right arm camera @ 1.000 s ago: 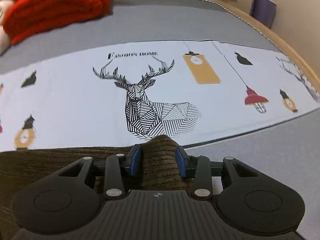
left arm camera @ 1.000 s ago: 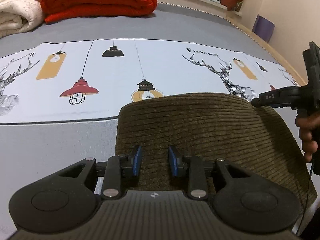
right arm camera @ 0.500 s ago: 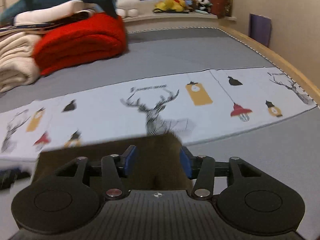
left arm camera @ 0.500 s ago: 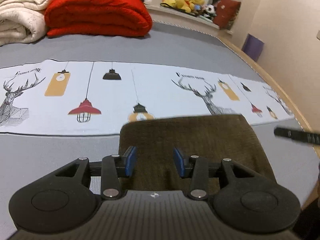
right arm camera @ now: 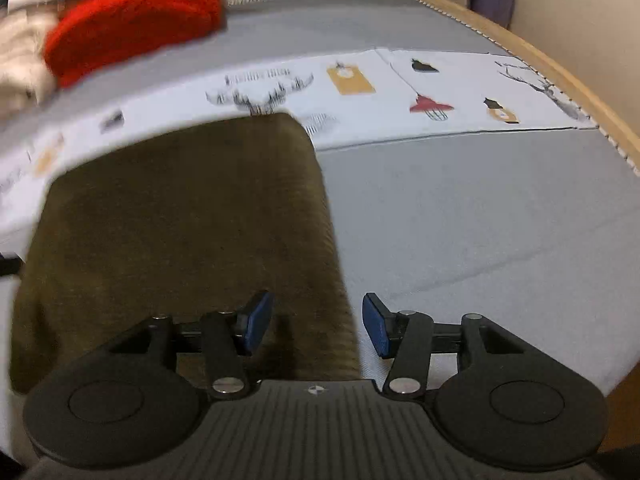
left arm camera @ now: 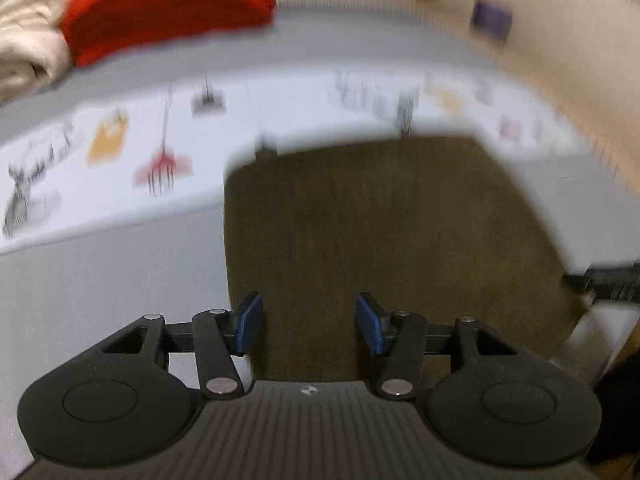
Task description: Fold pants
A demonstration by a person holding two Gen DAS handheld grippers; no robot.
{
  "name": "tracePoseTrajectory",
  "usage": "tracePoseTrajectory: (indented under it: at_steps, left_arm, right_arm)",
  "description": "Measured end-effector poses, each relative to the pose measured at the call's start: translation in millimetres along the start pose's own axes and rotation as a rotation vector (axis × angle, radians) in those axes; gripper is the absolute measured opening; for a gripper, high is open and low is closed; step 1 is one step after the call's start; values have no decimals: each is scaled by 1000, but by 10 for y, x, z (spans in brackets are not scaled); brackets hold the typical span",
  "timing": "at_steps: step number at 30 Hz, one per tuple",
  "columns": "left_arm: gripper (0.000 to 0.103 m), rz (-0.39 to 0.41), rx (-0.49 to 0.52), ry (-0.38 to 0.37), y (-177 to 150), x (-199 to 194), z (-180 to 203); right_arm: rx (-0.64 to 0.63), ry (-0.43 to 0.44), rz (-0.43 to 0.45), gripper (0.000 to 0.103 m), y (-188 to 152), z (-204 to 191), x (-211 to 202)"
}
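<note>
The olive-brown corduroy pants (left arm camera: pixel 380 232) lie folded into a flat rectangle on the grey bed, their far edge over the white printed strip. My left gripper (left arm camera: pixel 310 326) hovers above their near left part, its jaws opening, blue pads clear of the cloth. The same pants (right arm camera: pixel 192 232) fill the left half of the right wrist view. My right gripper (right arm camera: pixel 318 328) stands open over their near right edge, holding nothing. The tip of the right gripper (left arm camera: pixel 608 280) shows at the right edge of the left wrist view.
A folded red blanket (right arm camera: pixel 132 24) and cream blankets (left arm camera: pixel 28 36) are stacked at the far left of the bed. The white strip (right arm camera: pixel 440 92) printed with lamps and deer crosses the grey sheet (right arm camera: pixel 460 220). A wooden bed edge (right arm camera: pixel 560 76) runs along the right.
Both grippers let go of the pants' far edge, pulled back toward me and rose a little, their jaws widening. The pants now lie flat, and more of them shows ahead.
</note>
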State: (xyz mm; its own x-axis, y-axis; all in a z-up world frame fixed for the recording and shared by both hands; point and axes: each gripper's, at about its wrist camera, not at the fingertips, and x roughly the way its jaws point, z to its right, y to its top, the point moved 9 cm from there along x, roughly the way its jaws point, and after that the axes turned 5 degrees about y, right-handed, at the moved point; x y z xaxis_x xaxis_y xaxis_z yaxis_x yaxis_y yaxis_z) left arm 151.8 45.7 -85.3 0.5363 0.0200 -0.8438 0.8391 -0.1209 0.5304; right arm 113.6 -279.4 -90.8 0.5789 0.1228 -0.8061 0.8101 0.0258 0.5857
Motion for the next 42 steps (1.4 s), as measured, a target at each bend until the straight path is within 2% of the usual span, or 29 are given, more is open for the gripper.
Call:
tracePoseTrajectory:
  at_steps: [1,2,3,4,6,7,8,9,10,12,13,14,15,17,19,22,25,28,32,42]
  left_arm:
    - [64,-34,8,12,-88,75,16]
    - [65,-30,2,24,-117,69,2]
    - [65,-24,-7,37,-92,-2,-14]
    - [65,-5,-11,50,-30,-120,-26]
    - [72,87,-21,60,128,-456,-45]
    - [81,127,-27,64,181,-608,-50]
    - [87,171,-37,68,227,-785,-64]
    - [87,217,-46,77,251,-976,-76]
    - [89,251,-51,88,253,-1129,-73]
    - [98,313,-71,106,158,-1446,-46]
    - [103,330,-88,103,106,-1535,-27]
    - [103,345,-109,75,27,-1617,20]
    - [103,341,-129,37,-62,-1653,90]
    - [103,311,-164,8,-268,-1612,237]
    - [103,276,-200,-21,-467,-1466,367]
    - [103,140,-193,-17,-679,-1134,521]
    - [103,165,-141,53,-661,-1072,509]
    - [103,180,-83,108,-611,-966,462]
    - [103,136,-140,93,-621,-843,379]
    - [103,144,-120,81,-563,-810,434]
  right_arm:
    - [-3,-15,-55,53,-76,39,91]
    - [30,-5,-89,53,-127,84,142]
    - [87,6,-82,53,-110,139,111]
    - [117,6,-58,53,-59,155,43]
    - [118,13,38,54,97,134,-195]
    - [102,24,90,55,185,103,-357]
    - [87,39,128,61,246,65,-494]
    - [71,57,165,72,293,31,-637]
    - [48,78,204,77,341,-10,-794]
    - [-6,107,276,94,383,-70,-1074]
    - [-32,113,313,97,369,-110,-1209]
    - [-55,119,338,100,346,-137,-1302]
    - [-72,127,349,101,319,-166,-1353]
    - [-79,136,359,102,164,-191,-1394]
    - [-47,138,323,102,3,-183,-1279]
    - [2,138,241,102,-93,-238,-1086]
    - [-70,93,235,102,-119,-304,-1041]
    - [-76,108,212,102,-144,-335,-1009]
    - [-82,95,195,102,-164,-339,-972]
    - [-74,109,166,102,-183,-369,-878]
